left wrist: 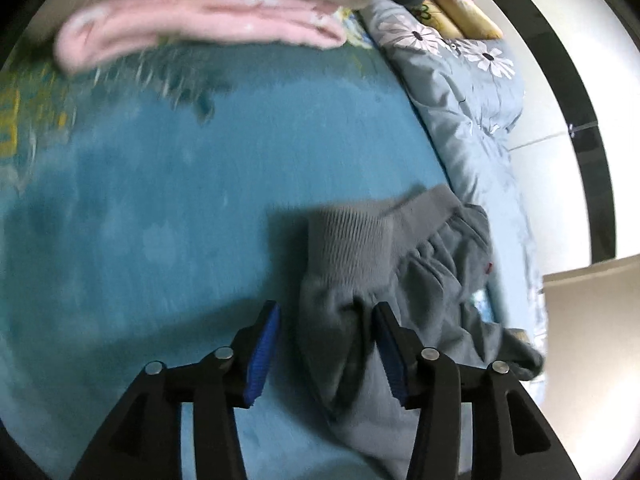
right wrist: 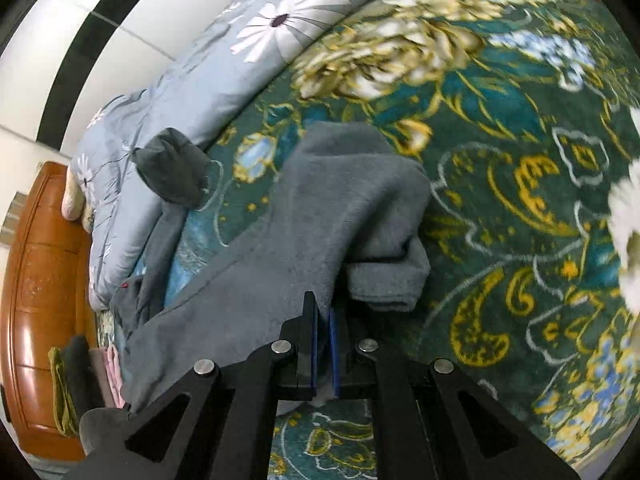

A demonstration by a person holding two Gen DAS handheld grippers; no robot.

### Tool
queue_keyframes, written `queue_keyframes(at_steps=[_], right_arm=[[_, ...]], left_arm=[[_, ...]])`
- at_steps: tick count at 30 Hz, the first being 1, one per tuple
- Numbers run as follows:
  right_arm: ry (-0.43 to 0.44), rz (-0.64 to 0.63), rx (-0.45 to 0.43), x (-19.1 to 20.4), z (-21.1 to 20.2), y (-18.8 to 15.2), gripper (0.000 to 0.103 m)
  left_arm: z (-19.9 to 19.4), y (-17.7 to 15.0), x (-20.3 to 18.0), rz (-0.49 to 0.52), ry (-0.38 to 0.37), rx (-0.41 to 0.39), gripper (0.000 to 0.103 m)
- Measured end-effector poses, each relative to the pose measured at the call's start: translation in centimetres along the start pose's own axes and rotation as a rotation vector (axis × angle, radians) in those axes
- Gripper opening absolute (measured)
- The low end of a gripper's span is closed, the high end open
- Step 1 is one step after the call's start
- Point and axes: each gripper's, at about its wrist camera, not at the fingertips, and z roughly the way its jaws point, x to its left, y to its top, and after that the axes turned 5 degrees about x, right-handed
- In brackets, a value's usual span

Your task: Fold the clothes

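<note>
A grey fleece garment (right wrist: 304, 232) lies partly folded on the teal floral blanket (right wrist: 500, 140). My right gripper (right wrist: 323, 344) is shut on its near edge. In the left wrist view the same grey garment (left wrist: 360, 280), with its ribbed cuff (left wrist: 348, 240) uppermost, lies on the plain teal part of the blanket (left wrist: 160, 200). My left gripper (left wrist: 326, 344) is open, its blue pads (left wrist: 264, 348) either side of the garment's near edge without closing on it.
Folded pink and beige clothes (left wrist: 192, 28) lie stacked at the far side. A light blue daisy-print duvet (right wrist: 208, 76) runs along the blanket's edge. A wooden bed frame (right wrist: 36, 280) and a small clothes stack (right wrist: 84, 376) are at left.
</note>
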Motion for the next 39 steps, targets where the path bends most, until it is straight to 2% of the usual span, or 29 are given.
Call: queue_keyframes(at_steps=[3, 6, 7, 8, 11, 12, 14, 17, 18, 19, 21, 24, 25, 26, 28, 31, 35, 39], right_arm=[[-0.006, -0.026, -0.002, 0.6, -0.3, 0.1, 0.005], [-0.015, -0.018, 0.0, 1.2, -0.1, 0.0, 0.005], [-0.018, -0.018, 0.003, 1.4, 0.0, -0.1, 0.005], [-0.02, -0.025, 0.009, 1.5, 0.1, -0.2, 0.005], [-0.026, -0.048, 0.025, 1.9, 0.4, -0.5, 0.005], [-0.028, -0.055, 0.031, 2.0, 0.5, -0.6, 0.005], [-0.032, -0.07, 0.042, 2.2, 0.6, -0.8, 0.005], [-0.038, -0.092, 0.058, 2.6, 0.9, -1.2, 0.005], [-0.04, -0.1, 0.064, 2.7, 1.0, -1.3, 0.005], [-0.042, -0.107, 0.069, 2.9, 1.1, -1.4, 0.005], [-0.046, -0.122, 0.08, 3.1, 1.3, -1.6, 0.005], [-0.034, -0.132, 0.081, 2.7, 1.0, -1.9, 0.01], [-0.023, -0.129, 0.075, 2.3, 0.7, -1.9, 0.016], [-0.01, -0.125, 0.064, 1.7, 0.2, -1.9, 0.029], [0.014, -0.084, 0.022, 0.0, -1.3, -1.5, 0.043], [0.041, 0.015, -0.024, -2.9, -2.8, -0.6, 0.043], [0.113, 0.264, -0.015, -7.8, -1.9, -1.4, 0.043], [0.132, 0.29, 0.024, -8.7, -0.4, -2.5, 0.043]], left_arm=[[0.2, 1.0, -1.2, 0.111, 0.045, -0.003, 0.054], [0.9, 1.4, -2.3, 0.203, 0.074, 0.019, 0.049], [1.0, 1.4, -2.5, 0.221, 0.082, 0.021, 0.033], [1.0, 1.5, -2.7, 0.231, 0.084, 0.019, 0.027], [-0.3, 1.7, -3.5, 0.247, 0.074, -0.038, 0.018], [-1.2, 1.8, -3.6, 0.237, 0.053, -0.074, 0.017], [-4.0, 2.4, -3.2, 0.157, -0.038, -0.153, 0.016], [-6.8, 2.6, -0.8, 0.042, -0.057, -0.229, 0.016], [-7.2, 2.6, 0.0, 0.014, -0.041, -0.239, 0.016], [-6.2, 2.7, 1.1, 0.012, 0.025, -0.203, 0.016], [-4.4, 2.5, 3.2, -0.024, 0.088, -0.131, 0.016], [-3.6, 1.8, 5.9, -0.11, 0.031, -0.101, 0.017], [-3.6, 1.7, 6.2, -0.121, 0.012, -0.106, 0.017], [-3.7, 1.9, 6.3, -0.125, 0.007, -0.103, 0.017], [-3.7, 2.3, 6.1, -0.117, 0.015, -0.095, 0.017], [-3.7, 2.5, 5.4, -0.1, 0.028, -0.088, 0.017], [-3.3, 1.9, 4.7, -0.103, 0.042, -0.085, 0.021], [-3.2, 1.7, 4.8, -0.109, 0.047, -0.077, 0.022]])
